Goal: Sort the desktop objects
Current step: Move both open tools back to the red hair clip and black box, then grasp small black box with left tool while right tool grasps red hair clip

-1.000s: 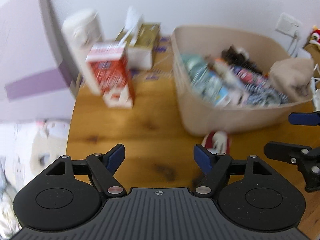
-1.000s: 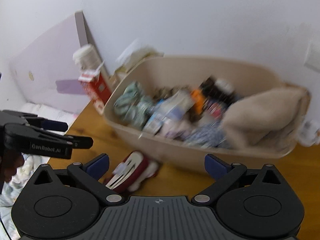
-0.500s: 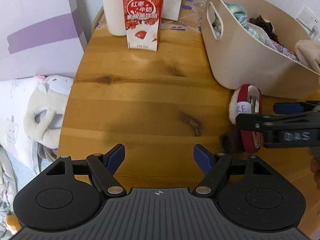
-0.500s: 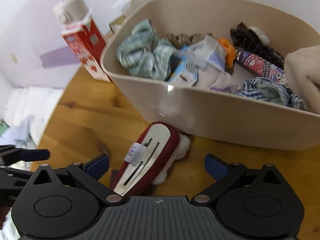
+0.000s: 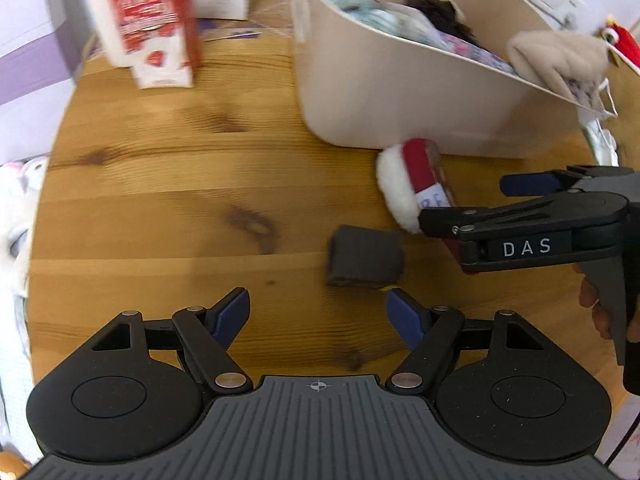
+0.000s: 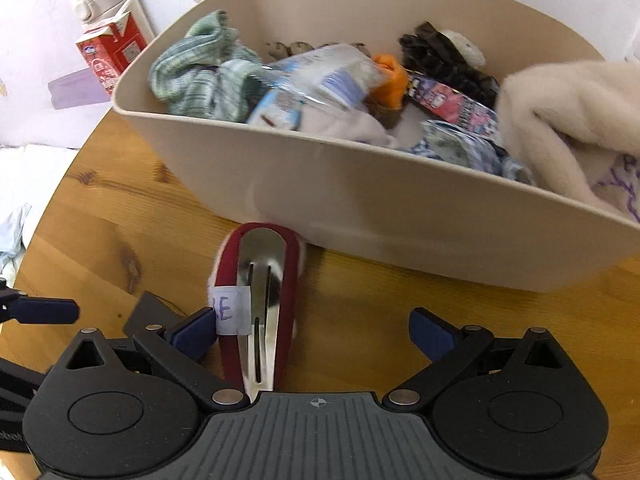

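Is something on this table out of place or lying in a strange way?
Yes: the red and white fluffy item lies on the wooden table against the beige bin, not inside. A cream cloth hangs over the bin's rim.

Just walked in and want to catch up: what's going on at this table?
A person holding a gripper in each hand is sorting things on a wooden table. The right gripper is open around a red hair clip with white fluff lying in front of a full beige bin. The left gripper is open near a dark pouch, gripping nothing.
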